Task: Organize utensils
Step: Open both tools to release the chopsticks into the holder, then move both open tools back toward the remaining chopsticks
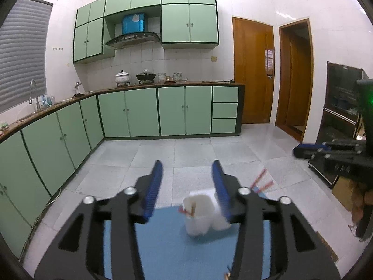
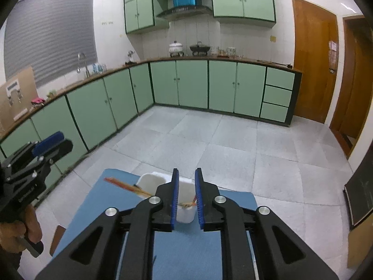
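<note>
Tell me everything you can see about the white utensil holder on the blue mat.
The white utensil holder looks like matte plastic, with at least two upright open compartments side by side. It stands on the blue mat, near its far edge. Red-tipped chopsticks lean out of one compartment, and more rest in the other. Neither gripper's fingers touch it in these blurred views.

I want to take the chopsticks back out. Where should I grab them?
Grab the red-tipped ends of the chopsticks that stick out over the rim of the white holder. They lean out to the left in the right wrist view, so bring the tool from that side, fingers either side of the bundle. The lower ends sit hidden inside.
</note>
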Motion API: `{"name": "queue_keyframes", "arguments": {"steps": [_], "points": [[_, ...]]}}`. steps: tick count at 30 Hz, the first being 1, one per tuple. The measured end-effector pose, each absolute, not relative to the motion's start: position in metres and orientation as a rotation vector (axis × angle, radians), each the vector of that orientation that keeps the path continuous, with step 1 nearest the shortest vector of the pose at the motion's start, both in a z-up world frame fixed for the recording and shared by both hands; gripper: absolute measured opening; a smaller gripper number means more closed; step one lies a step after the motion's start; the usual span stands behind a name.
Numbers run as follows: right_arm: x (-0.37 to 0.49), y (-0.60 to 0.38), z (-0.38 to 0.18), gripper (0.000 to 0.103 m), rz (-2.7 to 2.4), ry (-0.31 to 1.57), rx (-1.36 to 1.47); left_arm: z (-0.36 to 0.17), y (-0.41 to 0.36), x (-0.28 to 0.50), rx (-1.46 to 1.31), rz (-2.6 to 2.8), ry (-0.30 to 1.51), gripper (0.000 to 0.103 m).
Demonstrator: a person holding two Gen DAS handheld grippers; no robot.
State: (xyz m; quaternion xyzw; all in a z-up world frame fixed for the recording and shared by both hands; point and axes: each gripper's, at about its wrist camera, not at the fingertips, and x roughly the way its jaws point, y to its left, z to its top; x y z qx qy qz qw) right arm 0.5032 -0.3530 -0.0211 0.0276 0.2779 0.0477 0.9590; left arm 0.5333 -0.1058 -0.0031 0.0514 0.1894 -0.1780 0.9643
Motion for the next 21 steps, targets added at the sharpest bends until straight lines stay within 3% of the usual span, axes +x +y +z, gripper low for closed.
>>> {"name": "queue_keyframes", "arguments": {"steps": [2,8,17,21], "points": [[0.466,-0.354,-0.028,0.027,0.086,0.521,0.052,-0.013,-0.093,0.505,0.107,-0.364,0.394,0.052],[0.369,-0.341,-0.091,0.036,0.064,0.5,0.035,-0.074,-0.056,0.412,0.061,-0.359,0.438,0.063],[0.266,-0.302,-0.229,0.036,0.076,0.648,0.059,-0.199,-0.046,0.296,0.018,-0.39,0.587,0.064],[0.247,-0.282,-0.262,0.036,0.092,0.681,0.047,-0.239,-0.058,0.27,0.046,-0.402,0.643,0.064]]}}
